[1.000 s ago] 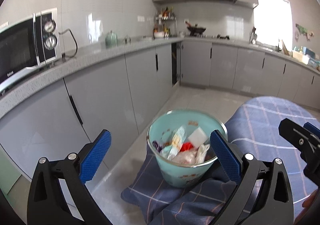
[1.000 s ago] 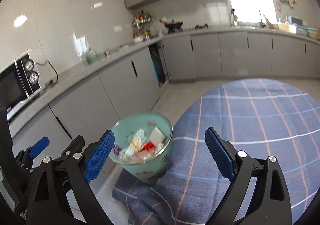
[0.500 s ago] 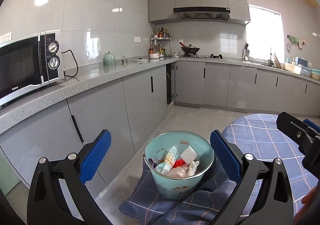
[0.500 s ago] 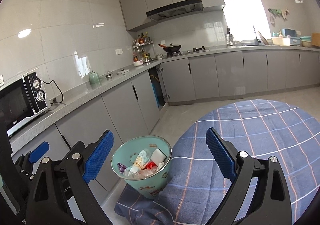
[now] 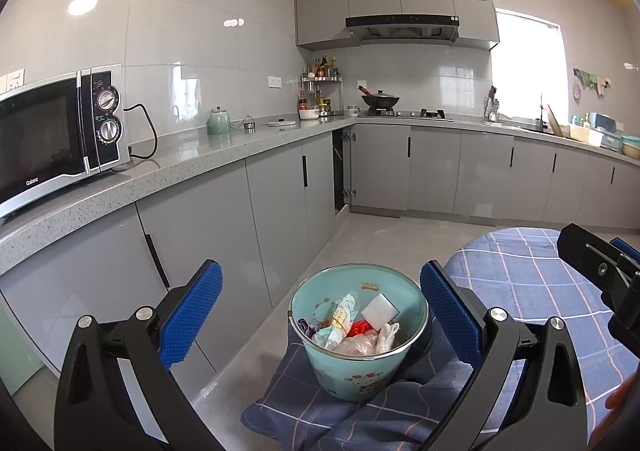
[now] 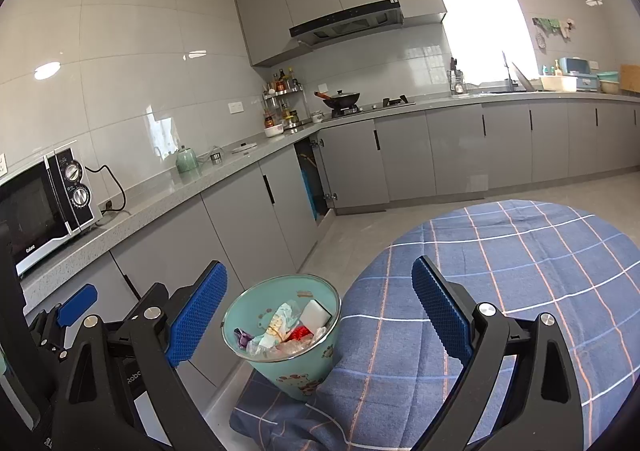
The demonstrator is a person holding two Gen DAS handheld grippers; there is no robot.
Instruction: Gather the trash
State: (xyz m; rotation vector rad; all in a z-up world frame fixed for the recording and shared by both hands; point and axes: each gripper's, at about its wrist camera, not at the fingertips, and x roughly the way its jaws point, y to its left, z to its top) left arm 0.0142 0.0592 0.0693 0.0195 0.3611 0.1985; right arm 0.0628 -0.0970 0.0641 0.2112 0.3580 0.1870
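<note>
Both tongs, left and right, wide open, empty; trash bin below between them.

The teal trash bin stood upright beside the table with the blue checked cloth, touching its hanging folds. Inside lay crumpled wrappers, a white sponge and something red.

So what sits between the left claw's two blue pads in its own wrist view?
The teal trash bin, holding wrappers and a white sponge, shows in the gap between the pads of the open left claw, lower down against the blue checked cloth.
</note>
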